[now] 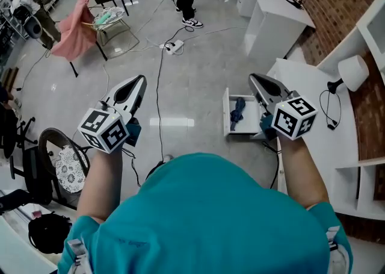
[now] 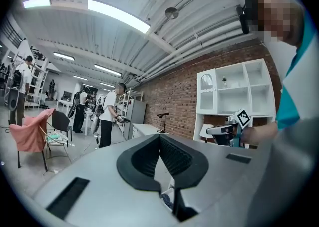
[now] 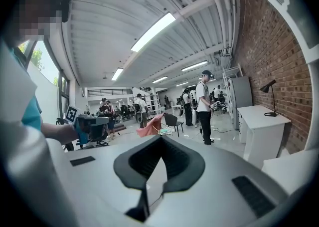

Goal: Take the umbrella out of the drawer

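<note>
Umbrella (image 1: 237, 113): dark blue and folded, lying inside the open drawer (image 1: 250, 105) towards its front wall. Nothing touches it.
Drawer: pulled out from the white desk (image 1: 301, 86), low above the floor, with its inside in plain sight from above.
Right gripper (image 1: 254, 77): held in the air above the drawer's far side, apart from the umbrella. Its jaws are clenched together with nothing between them.
Left gripper (image 1: 141, 78): well apart to the left, over bare floor. Its jaws are likewise pressed together and empty.
Step in hand: the approach, I'd say. The drawer is already open and the umbrella is not yet grasped.
Next move: the right gripper is the nearer one. It would need to part its jaws, tip down into the drawer, close across the folded body and lift clear of the walls.
Risk: the slack fabric may slip or snag on the drawer's edge.
</note>
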